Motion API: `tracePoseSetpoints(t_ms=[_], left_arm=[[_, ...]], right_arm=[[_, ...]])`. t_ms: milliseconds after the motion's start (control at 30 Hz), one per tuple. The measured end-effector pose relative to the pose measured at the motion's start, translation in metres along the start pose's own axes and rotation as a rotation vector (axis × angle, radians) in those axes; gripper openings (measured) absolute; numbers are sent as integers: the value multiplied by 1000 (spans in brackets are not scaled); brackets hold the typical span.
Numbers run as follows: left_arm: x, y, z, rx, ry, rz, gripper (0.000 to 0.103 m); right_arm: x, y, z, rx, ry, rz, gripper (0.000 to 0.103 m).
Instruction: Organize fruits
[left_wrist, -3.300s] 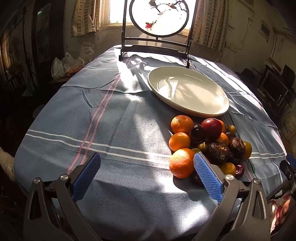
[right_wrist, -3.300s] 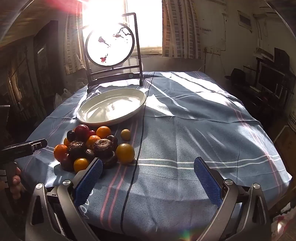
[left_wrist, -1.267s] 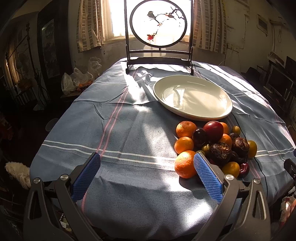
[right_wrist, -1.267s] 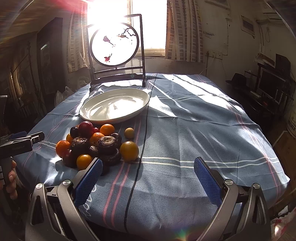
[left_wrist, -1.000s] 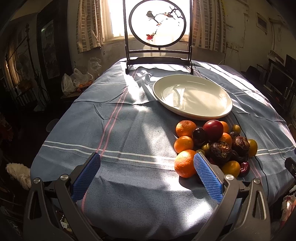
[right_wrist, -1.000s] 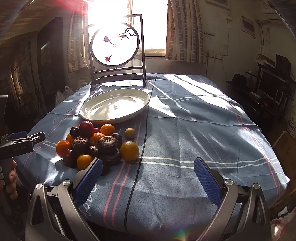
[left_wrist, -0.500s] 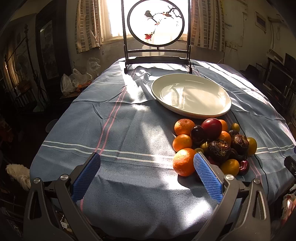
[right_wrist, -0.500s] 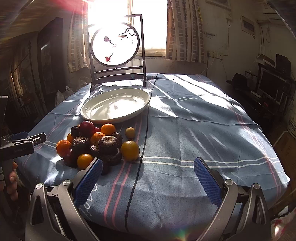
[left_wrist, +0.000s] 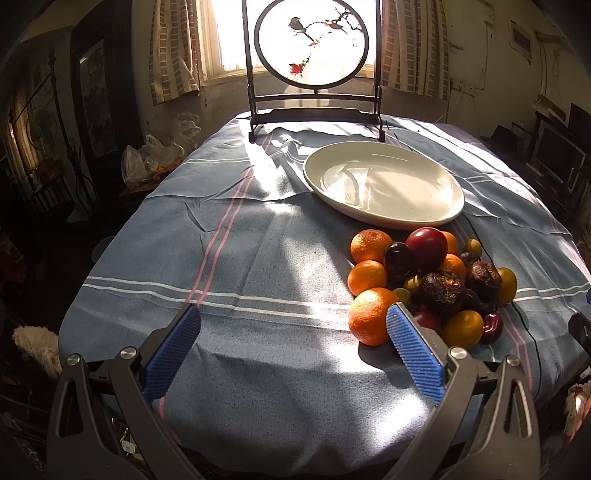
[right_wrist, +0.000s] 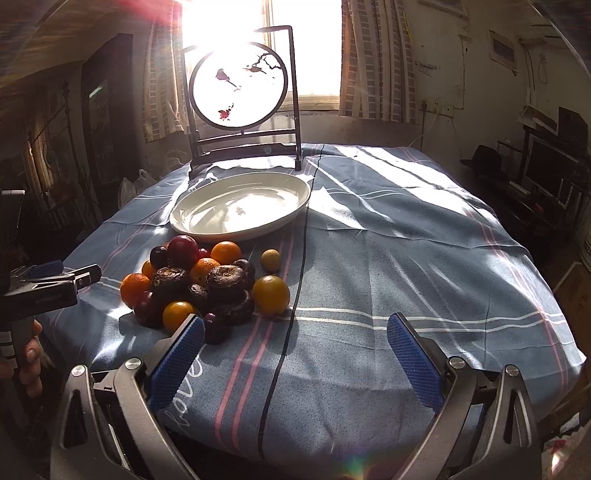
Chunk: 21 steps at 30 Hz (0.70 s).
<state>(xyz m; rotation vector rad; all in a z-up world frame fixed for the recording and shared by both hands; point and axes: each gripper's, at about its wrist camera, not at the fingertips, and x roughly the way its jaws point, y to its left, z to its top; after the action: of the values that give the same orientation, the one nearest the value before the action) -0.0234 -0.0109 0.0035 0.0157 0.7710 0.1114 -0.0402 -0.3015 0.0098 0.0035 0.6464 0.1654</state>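
Note:
A heap of fruit (left_wrist: 436, 280) lies on the blue striped tablecloth: oranges, a red apple (left_wrist: 426, 245), dark wrinkled fruits and small yellow ones. The heap also shows in the right wrist view (right_wrist: 207, 284). An empty white oval plate (left_wrist: 384, 184) sits just behind it, also seen in the right wrist view (right_wrist: 240, 208). My left gripper (left_wrist: 293, 332) is open and empty, its right finger beside the nearest orange (left_wrist: 369, 315). My right gripper (right_wrist: 295, 339) is open and empty, its left finger in front of the heap.
A dark wooden stand with a round painted screen (left_wrist: 312, 44) stands at the table's far end by the window. The left gripper's body (right_wrist: 44, 284) reaches in at the left of the right wrist view. Furniture and bags (left_wrist: 147, 162) surround the table.
Both grippers stay open and nearly still. The left view has shifted slightly, with the fruit heap a little nearer its right finger.

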Motion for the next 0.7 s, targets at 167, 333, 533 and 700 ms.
tracePoseSetpoints(t_ms=[167, 333, 533, 700], left_arm=[[8, 8, -10, 0, 24, 34, 99], [12, 13, -15, -5, 39, 33, 99], [12, 14, -16, 21, 25, 38, 99], [21, 14, -19, 18, 53, 19, 99]], right_arm=[[18, 32, -9, -79, 81, 167, 96], [45, 62, -10, -139, 108, 176, 75], [68, 55, -13, -92, 175, 193, 37], [76, 58, -13, -100, 175, 207, 31]])
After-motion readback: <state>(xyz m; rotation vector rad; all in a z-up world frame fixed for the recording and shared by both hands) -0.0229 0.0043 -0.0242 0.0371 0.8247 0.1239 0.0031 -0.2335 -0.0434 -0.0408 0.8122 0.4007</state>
